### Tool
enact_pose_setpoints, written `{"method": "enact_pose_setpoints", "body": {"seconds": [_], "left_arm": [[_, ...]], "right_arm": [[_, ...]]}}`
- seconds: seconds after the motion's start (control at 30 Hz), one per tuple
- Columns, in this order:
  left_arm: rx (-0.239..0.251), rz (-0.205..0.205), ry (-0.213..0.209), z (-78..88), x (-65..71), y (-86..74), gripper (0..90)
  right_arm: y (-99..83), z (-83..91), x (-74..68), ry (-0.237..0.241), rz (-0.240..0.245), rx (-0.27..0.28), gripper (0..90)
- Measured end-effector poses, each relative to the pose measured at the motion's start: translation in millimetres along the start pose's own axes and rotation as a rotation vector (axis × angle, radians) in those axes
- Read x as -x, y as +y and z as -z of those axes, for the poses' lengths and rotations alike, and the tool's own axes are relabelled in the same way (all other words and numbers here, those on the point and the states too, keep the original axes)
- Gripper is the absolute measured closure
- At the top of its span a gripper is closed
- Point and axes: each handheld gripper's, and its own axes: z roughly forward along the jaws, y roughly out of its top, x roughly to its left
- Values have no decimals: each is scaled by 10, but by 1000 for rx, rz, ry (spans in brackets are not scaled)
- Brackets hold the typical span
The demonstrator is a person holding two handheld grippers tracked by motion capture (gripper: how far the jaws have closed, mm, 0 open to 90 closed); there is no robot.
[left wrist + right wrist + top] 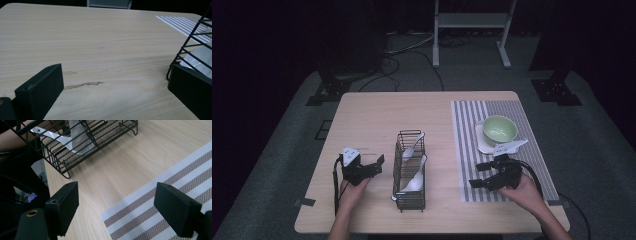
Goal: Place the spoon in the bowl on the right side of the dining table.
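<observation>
Landmark: the wire basket, standing lengthwise at the middle of the desk.

Left of the basket, the left tool rests low over the desk in the person's left hand. Its jaws stand wide apart with nothing between them; in the left gripper view bare wood lies between the jaws, and the near corner of the basket sits just beside the right-hand jaw. Contact cannot be confirmed.

Inside the basket lie two white spoons: one spoon toward the far end, the second spoon toward the near end, both leaning against the wire sides.

Right of the basket, a striped mat covers the desk's right portion. The right tool is over the mat's near left edge, held in the right hand. Its jaws are fully spread and empty; the right gripper view shows mat edge and wood between them, with the basket well apart beyond.

Right of the basket at the mat's far half, a green bowl sits on a white saucer.
</observation>
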Motion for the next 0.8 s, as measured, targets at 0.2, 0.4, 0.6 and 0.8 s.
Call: {"method": "enact_pose_setpoints", "body": {"seconds": [0.2, 0.4, 0.6, 0.8], "left_arm": [[3, -3, -1, 6, 2, -3, 0], [-1, 3, -1, 4, -4, -2, 0], [1, 3, 1, 4, -2, -2, 0], [0, -3, -3, 5, 1, -3, 0]], "right_arm": [[70, -28, -34, -6, 14, -18, 198], [120, 0, -66, 4, 17, -19, 198], [160, 16, -71, 20, 9, -19, 197], [226, -27, -104, 38, 14, -37, 197]]}}
